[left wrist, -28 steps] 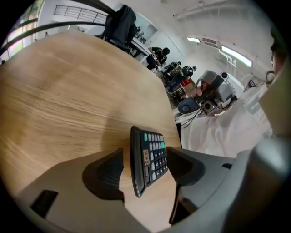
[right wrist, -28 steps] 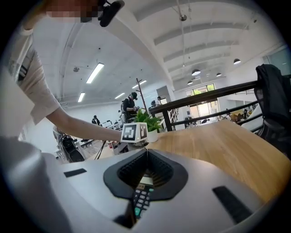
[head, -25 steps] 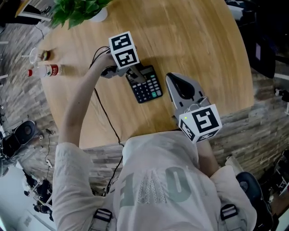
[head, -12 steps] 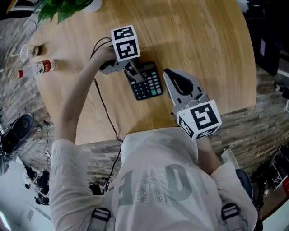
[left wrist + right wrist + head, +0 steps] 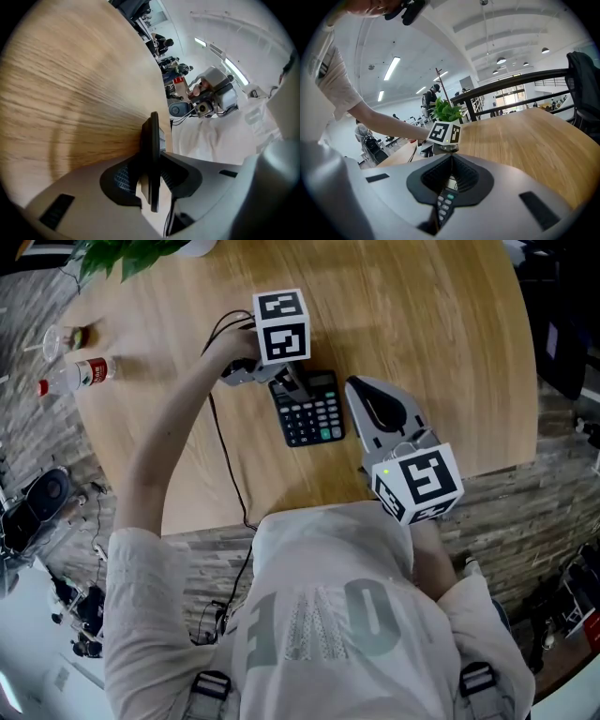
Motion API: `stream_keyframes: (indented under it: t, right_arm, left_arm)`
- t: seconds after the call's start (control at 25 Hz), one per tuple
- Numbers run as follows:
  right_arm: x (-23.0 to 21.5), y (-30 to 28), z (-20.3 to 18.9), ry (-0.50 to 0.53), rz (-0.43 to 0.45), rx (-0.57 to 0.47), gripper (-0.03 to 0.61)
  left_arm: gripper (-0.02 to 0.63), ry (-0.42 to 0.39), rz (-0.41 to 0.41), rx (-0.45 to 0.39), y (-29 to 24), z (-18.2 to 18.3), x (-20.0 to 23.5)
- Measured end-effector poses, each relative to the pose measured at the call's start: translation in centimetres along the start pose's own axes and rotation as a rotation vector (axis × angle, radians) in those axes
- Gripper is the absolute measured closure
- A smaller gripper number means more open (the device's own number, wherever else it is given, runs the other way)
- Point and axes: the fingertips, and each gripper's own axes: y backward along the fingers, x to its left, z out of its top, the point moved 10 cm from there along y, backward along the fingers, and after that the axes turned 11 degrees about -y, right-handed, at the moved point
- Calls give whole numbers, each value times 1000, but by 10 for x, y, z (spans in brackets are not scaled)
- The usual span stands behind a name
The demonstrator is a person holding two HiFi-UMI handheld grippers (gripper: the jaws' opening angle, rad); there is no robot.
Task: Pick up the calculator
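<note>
On the round wooden counter [image 5: 422, 324], the black calculator [image 5: 314, 411] lies keys up, on the side nearest the person. The left tongs [image 5: 292, 388] reach onto its display end and are closing on it. In the left gripper view the calculator shows edge-on between the pads, which sit against both its faces, and its far end is down on the wood. Just to the calculator's right, and apart from it, the right tongs [image 5: 354, 386] are pressed together with nothing pinched. A clear bottle [image 5: 77, 377] with a red label lies at the counter's left rim, and a leafy plant [image 5: 131, 251] stands at the far rim.
</note>
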Motion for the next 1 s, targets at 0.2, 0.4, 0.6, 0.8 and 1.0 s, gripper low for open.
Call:
stream_keyframes:
  t: [0.2, 0.4, 0.6, 0.8, 1.0]
  right_arm:
    - [-2, 5, -1, 11, -12, -1, 560]
    - [3, 9, 1, 37, -22, -16, 560]
    - [4, 19, 6, 69, -18, -42, 560]
    - [19, 30, 11, 118, -9, -81, 560]
    - [39, 45, 19, 177, -24, -138, 560]
  left_arm:
    - [492, -17, 20, -17, 0, 1, -2]
    - [499, -19, 31, -36, 0, -4, -4]
    - [503, -44, 81, 2, 2, 2, -18]
    - [503, -102, 168, -68, 9, -2, -45]
    - [503, -133, 313, -317, 27, -13, -78]
